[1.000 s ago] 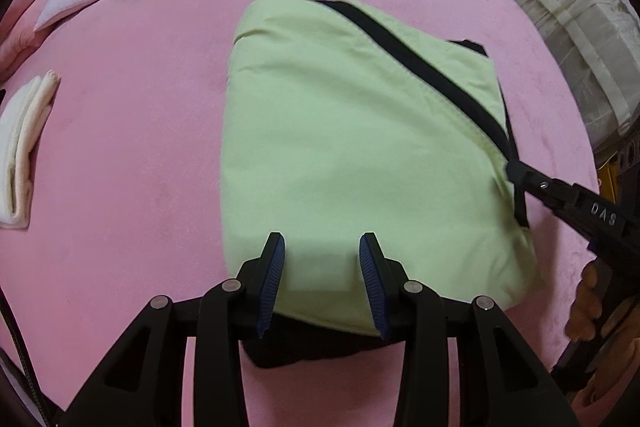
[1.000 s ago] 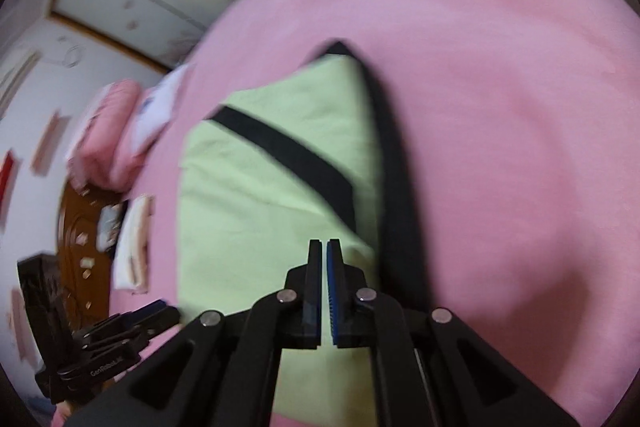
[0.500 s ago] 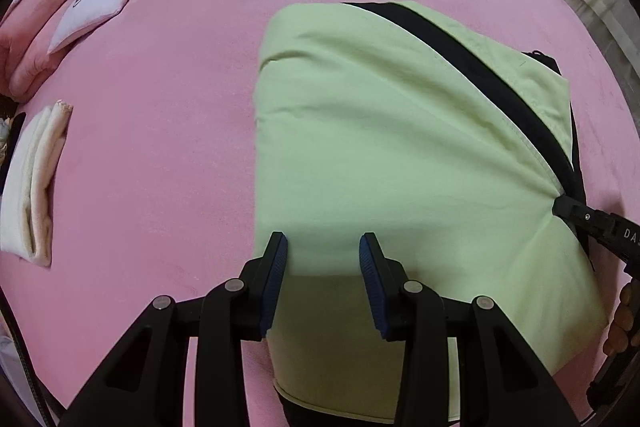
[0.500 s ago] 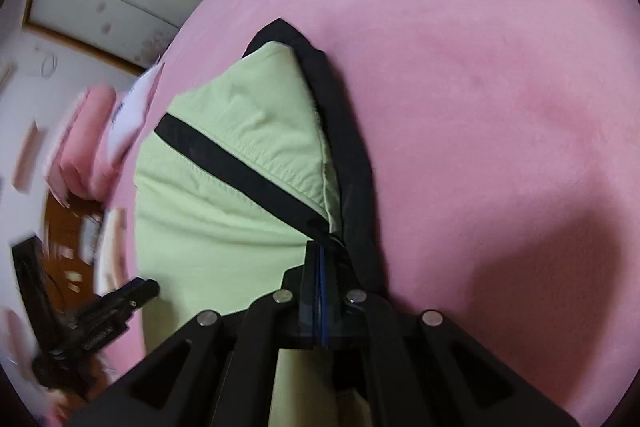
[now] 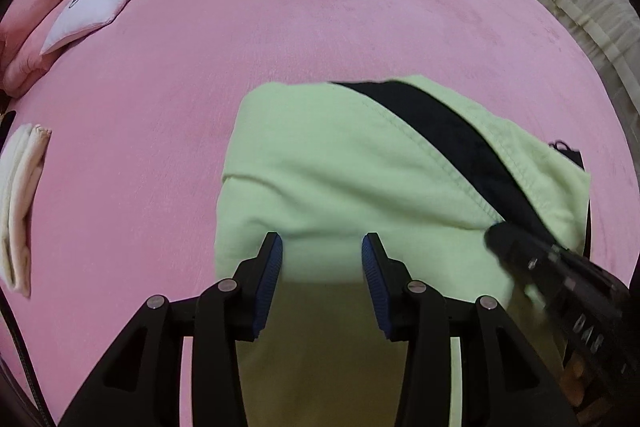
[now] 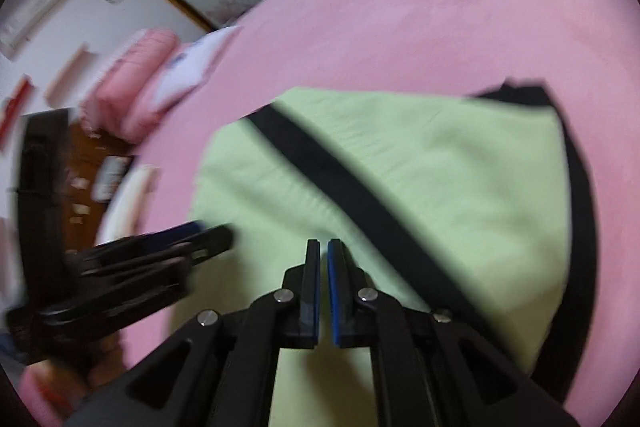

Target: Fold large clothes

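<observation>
The left gripper (image 5: 322,251) is held low over the near part of the green garment (image 5: 344,167), pointing forward along the pink bed (image 5: 320,7). Its fingers are spread wide apart and nothing is gripped between them; the green cloth is seen in the gap under them.

The right gripper (image 6: 323,259) is held above the same garment, near its black stripe (image 6: 352,195). Its fingers are almost pressed together, with only a thin slit left, and no cloth seems to be pinched, though the picture is blurred.

The garment is laid folded on the bed, toward the near side.

In the left view, a white pillow (image 5: 100,3), a pink blanket roll (image 5: 36,19) and a folded white cloth (image 5: 20,203) are shown. In the right view, the garment's black edge (image 6: 580,187) is shown.
</observation>
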A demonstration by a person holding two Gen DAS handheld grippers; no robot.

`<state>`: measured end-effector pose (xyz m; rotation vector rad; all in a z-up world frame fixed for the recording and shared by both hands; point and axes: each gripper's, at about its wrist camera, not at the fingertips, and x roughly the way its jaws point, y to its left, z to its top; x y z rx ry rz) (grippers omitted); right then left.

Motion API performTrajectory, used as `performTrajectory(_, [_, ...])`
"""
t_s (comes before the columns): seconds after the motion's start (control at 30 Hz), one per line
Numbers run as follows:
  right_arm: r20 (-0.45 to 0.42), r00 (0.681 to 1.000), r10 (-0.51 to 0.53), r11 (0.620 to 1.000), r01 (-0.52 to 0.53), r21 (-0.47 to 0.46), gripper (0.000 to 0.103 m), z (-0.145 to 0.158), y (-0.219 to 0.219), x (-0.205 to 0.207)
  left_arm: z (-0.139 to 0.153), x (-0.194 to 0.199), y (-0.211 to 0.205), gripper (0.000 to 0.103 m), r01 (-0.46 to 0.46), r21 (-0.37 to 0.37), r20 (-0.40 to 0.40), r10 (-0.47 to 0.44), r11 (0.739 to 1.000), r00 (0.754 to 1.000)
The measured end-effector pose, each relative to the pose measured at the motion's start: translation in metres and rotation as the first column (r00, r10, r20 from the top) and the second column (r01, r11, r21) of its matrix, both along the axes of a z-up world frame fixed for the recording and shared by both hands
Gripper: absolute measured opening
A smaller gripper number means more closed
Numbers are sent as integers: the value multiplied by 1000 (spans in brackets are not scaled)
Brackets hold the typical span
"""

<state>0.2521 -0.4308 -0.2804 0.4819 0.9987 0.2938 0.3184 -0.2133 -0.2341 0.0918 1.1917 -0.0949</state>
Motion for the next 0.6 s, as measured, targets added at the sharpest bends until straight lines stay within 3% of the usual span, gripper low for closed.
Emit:
performTrajectory(0.07, [-4, 995, -97, 995, 97, 23, 0, -3, -20, 10, -2, 6, 0, 40, 4, 2, 14, -4, 1000, 1000])
performTrajectory(0.13, [-4, 991, -132, 990, 132, 57, 0, -6, -37, 9, -2, 10, 2, 40, 16, 19, 34, -17, 1000, 999])
performTrajectory(0.2, [24, 982, -187, 981, 188, -40, 0, -2, -50, 2, 0, 12, 1, 40, 29, 48, 33, -31, 998, 999])
performTrajectory(0.3, [39, 980, -195, 976, 198, -88, 0, 4, -57, -14, 8, 4, -4, 40, 15, 130, 71, -25, 991, 997])
performTrajectory(0.4, [80, 976, -203, 938, 217, -271, 0, 22, -42, -32, 12, -4, 1, 40, -62, 239, 105, 38, 969, 994])
performTrajectory(0.47, [87, 961, -264, 876, 276, -396, 6, 34, -57, -59, 14, -15, 14, 40, -105, 203, 80, 90, 974, 993])
performTrajectory(0.6, [36, 960, -277, 914, 274, -300, 6, 46, -54, -89, 21, -46, 36, 46, -186, 57, 23, 185, 981, 982])
